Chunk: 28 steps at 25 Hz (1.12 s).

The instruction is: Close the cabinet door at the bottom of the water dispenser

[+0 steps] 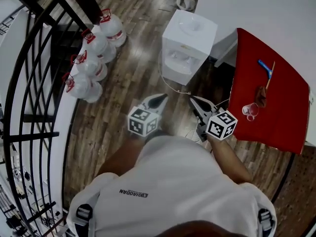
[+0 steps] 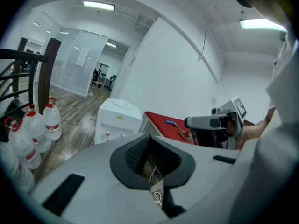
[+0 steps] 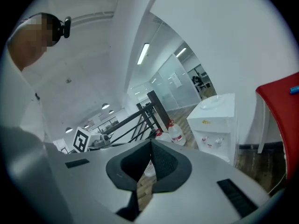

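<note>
Head view. You hold both tools low in the frame's centre, above your white shirt.
- left gripper [image 1: 161, 98]: jaws pressed together to a point, nothing between them.
- right gripper [image 1: 193, 100]: jaws likewise closed to a point, empty.
- water dispenser [image 1: 189, 46]: upper centre, standing on the wood floor [image 1: 133, 78], well apart from both tools; the cabinet door at its foot cannot be made out from above.
- water bottles [image 1: 94, 58]: a row at upper left, beside the black railing [image 1: 29, 83].
- red table [image 1: 276, 107]: right edge, carrying a clear cup [image 1: 250, 110] and a blue tool [image 1: 265, 67].

Left gripper view. Your left gripper [image 2: 148, 136] shows its ribbed pads meeting at the tip, holding nothing. The water dispenser [image 2: 117, 120] sits centre left; its lower part is hidden behind the tool body. The right gripper [image 2: 212, 122] lies level at centre right.

Right gripper view. Your right gripper [image 3: 150, 143] has its pads closed on each other, empty. The water dispenser [image 3: 215, 122] stands at centre right; its front below the taps reads flat and white, the door's edge too small to tell.
</note>
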Available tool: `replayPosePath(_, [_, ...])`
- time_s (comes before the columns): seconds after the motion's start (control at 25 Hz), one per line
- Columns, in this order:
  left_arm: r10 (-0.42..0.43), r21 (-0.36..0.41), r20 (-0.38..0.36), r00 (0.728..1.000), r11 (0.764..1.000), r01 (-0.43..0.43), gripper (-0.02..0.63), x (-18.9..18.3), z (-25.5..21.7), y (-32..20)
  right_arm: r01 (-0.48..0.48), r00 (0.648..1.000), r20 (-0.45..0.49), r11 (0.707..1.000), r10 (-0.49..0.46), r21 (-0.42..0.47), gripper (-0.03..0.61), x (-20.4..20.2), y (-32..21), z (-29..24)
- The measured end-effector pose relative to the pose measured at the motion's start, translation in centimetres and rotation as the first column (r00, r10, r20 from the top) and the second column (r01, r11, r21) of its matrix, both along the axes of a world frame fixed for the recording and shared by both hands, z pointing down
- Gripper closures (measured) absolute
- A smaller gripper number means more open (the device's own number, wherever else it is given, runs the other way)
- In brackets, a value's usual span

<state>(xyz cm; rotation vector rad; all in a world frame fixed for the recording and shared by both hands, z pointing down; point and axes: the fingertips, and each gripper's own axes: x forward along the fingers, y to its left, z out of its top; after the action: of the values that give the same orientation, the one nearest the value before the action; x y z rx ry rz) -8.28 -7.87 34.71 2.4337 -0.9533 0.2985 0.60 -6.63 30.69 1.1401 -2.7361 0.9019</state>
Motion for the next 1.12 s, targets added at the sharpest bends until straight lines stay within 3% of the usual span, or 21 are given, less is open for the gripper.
replayPosePath(0.32, [-0.025, 0.094, -0.050, 0.998, 0.995, 0.029, 0.617, 5.3, -4.8, 7.2, 0.015, 0.997, -0.075, 0.996, -0.008, 0.091, 0.555, 5.7, 9.3, -2.8])
replayPosePath(0.64, [-0.037, 0.142, -0.034, 0.999, 0.989, 0.042, 0.617, 8.3, -7.2, 13.8, -0.048, 0.997, -0.054, 0.989, 0.056, 0.141, 0.557, 10.5, 14.5, -4.5])
replayPosePath(1.12, [-0.047, 0.171, 0.006, 0.999, 0.984, 0.045, 0.617, 10.3, -8.3, 18.5, -0.043, 0.996, -0.067, 0.979, 0.058, 0.199, 0.557, 11.6, 19.3, -4.4])
